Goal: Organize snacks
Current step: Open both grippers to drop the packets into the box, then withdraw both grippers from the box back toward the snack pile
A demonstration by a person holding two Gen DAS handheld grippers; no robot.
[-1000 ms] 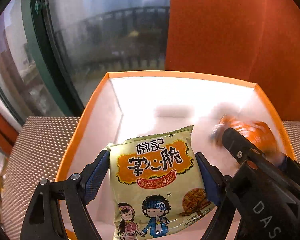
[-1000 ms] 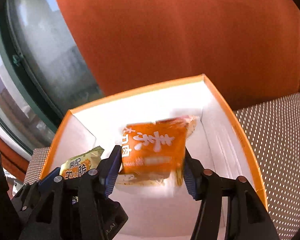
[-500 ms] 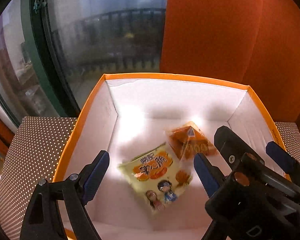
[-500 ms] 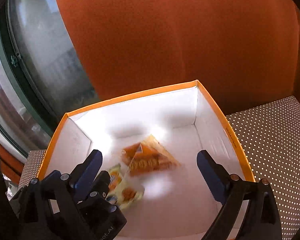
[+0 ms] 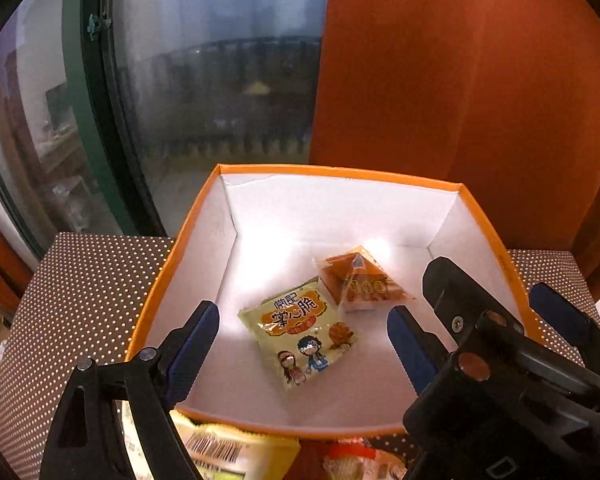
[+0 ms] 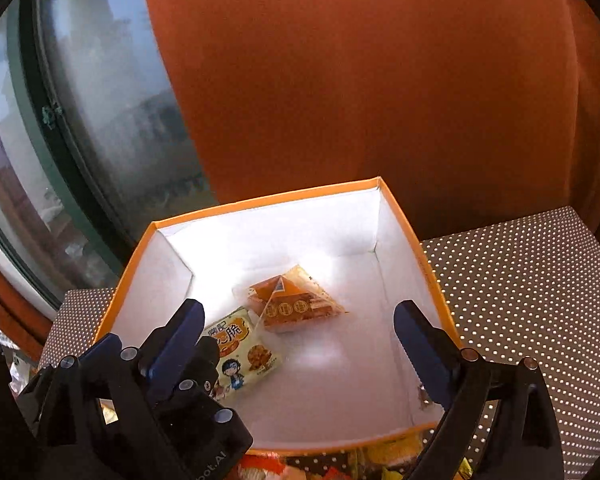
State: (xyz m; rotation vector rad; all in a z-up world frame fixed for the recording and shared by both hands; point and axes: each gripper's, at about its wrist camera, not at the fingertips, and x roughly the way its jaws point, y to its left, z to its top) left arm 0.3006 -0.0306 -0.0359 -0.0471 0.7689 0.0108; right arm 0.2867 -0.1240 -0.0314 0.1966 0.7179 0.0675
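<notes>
**Left wrist view: two snack packets lying in orange box**

Orange-rimmed box, white inside, stands on a dotted table before a window and an orange curtain.

- Yellow-green packet, printed with cartoon children, lies flat on the box floor, near the left front.
- Orange pyramid packet lies just behind it to the right, the two touching at a corner or nearly so.
- Left gripper: fingers released, spread wide above the box, nothing between them.
- Right gripper: fingers likewise released and empty, poised over the box.
- More packets, blurred, lie on the table at the box's near wall.
</notes>
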